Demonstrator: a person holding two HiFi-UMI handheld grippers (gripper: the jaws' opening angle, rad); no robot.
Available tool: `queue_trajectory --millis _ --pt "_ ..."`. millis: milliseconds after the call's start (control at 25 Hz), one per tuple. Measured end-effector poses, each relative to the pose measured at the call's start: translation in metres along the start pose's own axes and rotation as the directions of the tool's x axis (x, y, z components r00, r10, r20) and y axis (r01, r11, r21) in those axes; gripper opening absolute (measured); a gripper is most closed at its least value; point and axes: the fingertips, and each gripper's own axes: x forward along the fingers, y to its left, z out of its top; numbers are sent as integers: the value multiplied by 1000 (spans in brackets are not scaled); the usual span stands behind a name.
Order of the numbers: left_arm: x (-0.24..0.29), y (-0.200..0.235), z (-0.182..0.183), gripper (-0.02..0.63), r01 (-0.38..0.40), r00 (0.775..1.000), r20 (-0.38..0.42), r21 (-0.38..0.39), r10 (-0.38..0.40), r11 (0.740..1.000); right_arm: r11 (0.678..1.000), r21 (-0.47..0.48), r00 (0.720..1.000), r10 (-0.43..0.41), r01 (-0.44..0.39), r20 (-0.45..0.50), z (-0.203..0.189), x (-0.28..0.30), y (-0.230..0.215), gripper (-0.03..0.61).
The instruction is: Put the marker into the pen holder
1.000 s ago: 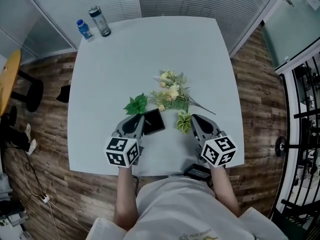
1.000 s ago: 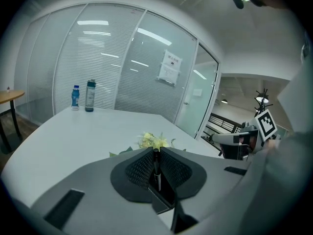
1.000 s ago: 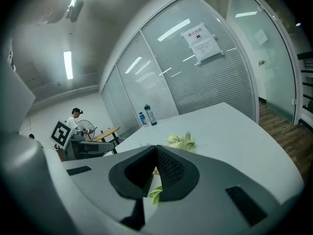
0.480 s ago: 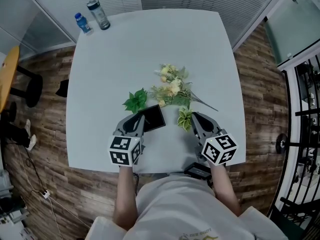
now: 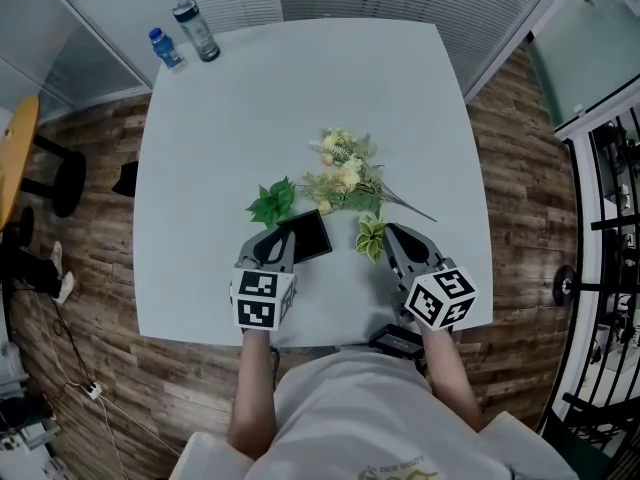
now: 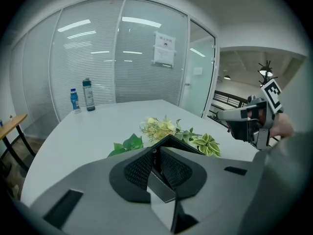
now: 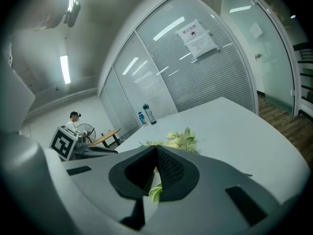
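Observation:
A black square pen holder (image 5: 308, 236) sits near the table's front edge, beside the flowers. My left gripper (image 5: 283, 240) is shut on its near wall. In the left gripper view that dark wall (image 6: 164, 195) runs up between the mesh pads (image 6: 139, 168), and the holder's far corner (image 6: 172, 139) peaks above the left gripper (image 6: 155, 153). My right gripper (image 5: 392, 233) hovers to the right of the holder, beside a variegated leaf (image 5: 371, 236). The right gripper (image 7: 155, 151) has its tips together and nothing between them. No marker shows in any view.
A bunch of artificial flowers (image 5: 345, 178) and a green leaf sprig (image 5: 271, 206) lie mid-table, just beyond both grippers. Two bottles (image 5: 197, 30) stand at the far left corner. The table (image 5: 220, 138) is ringed by wood floor and glass walls; a person (image 7: 76, 121) sits far off.
The left gripper has shifted a little to the right and turned, with the black holder still in its jaws. The right gripper has barely moved.

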Motion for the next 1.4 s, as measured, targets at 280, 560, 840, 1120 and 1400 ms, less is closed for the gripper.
queue_trajectory --millis 280,560,840,1120,1400 --pt "3 1 -5 66 -14 999 -35 21 15 1000 1000 -12 999 11 -11 39 10 -2 4 17" --pt "4 6 -6 118 -32 999 -40 31 33 999 999 -47 1000 9 -9 -4 5 1 6 17" --pt "-4 11 -1 127 -61 998 -5 24 61 998 998 -57 1000 2 -2 9 9 -6 9 17" --pt "-33 13 28 126 -93 988 124 -9 93 996 997 -79 999 3 2 54 27 -18 23 17" --pt "-70 5 54 67 -59 961 267 -72 77 996 993 -114 995 22 -11 99 43 -30 43 17"
